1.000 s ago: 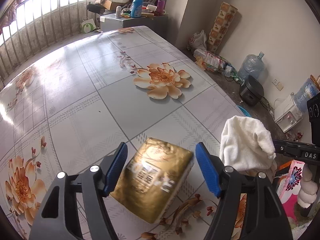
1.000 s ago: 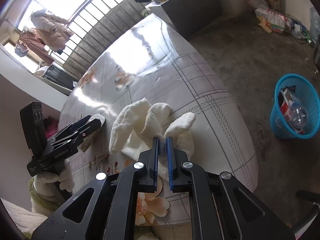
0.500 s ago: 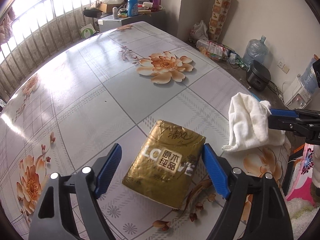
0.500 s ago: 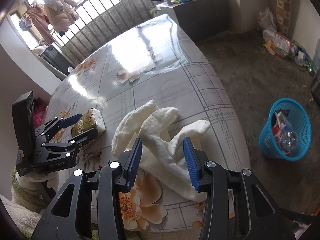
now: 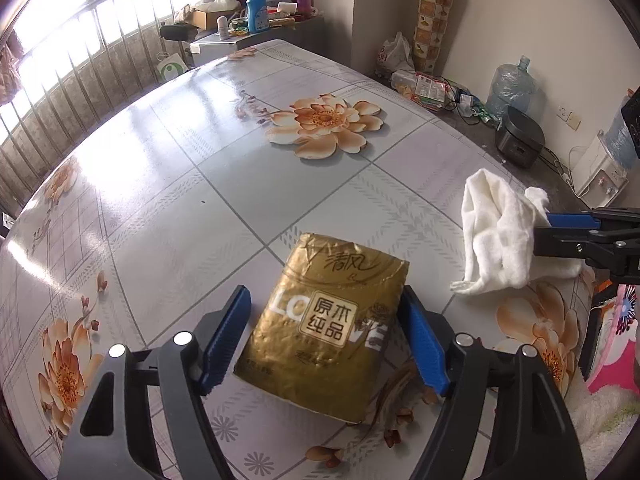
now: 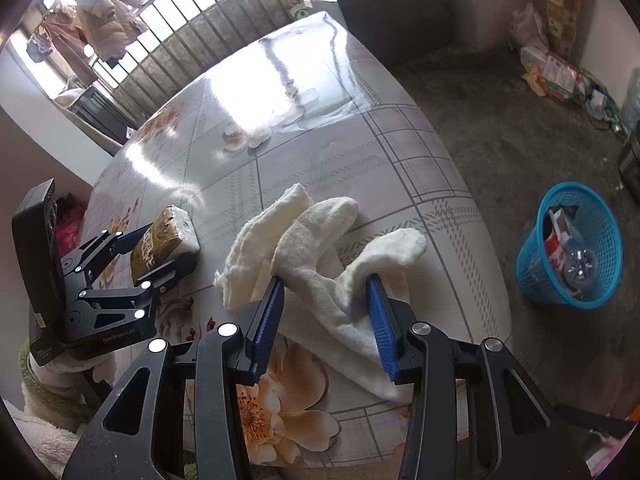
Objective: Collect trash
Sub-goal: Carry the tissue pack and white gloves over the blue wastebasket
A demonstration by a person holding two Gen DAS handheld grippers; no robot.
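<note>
A gold tissue pack point(image 5: 326, 330) lies on the floral table point(image 5: 200, 152), between the blue pads of my open left gripper point(image 5: 326, 336), apart from both. It also shows in the right wrist view point(image 6: 164, 236). A white cloth point(image 6: 320, 256) lies crumpled near the table's right edge; it also shows in the left wrist view point(image 5: 500, 232). My right gripper point(image 6: 326, 318) is open with its jaws around the cloth's near folds. A blue waste basket point(image 6: 572, 248) holding trash stands on the floor to the right.
A cabinet point(image 5: 256, 36) with bottles and boxes stands past the table's far end. Bags, a water jug point(image 5: 512, 88) and a black cooker point(image 5: 520, 136) sit on the floor along the right wall. A railing point(image 6: 224, 28) runs behind the table.
My right gripper opened and let go of the white cloth, which now rests on the table. My left gripper pulled back slightly from the gold pack, jaws still open.
</note>
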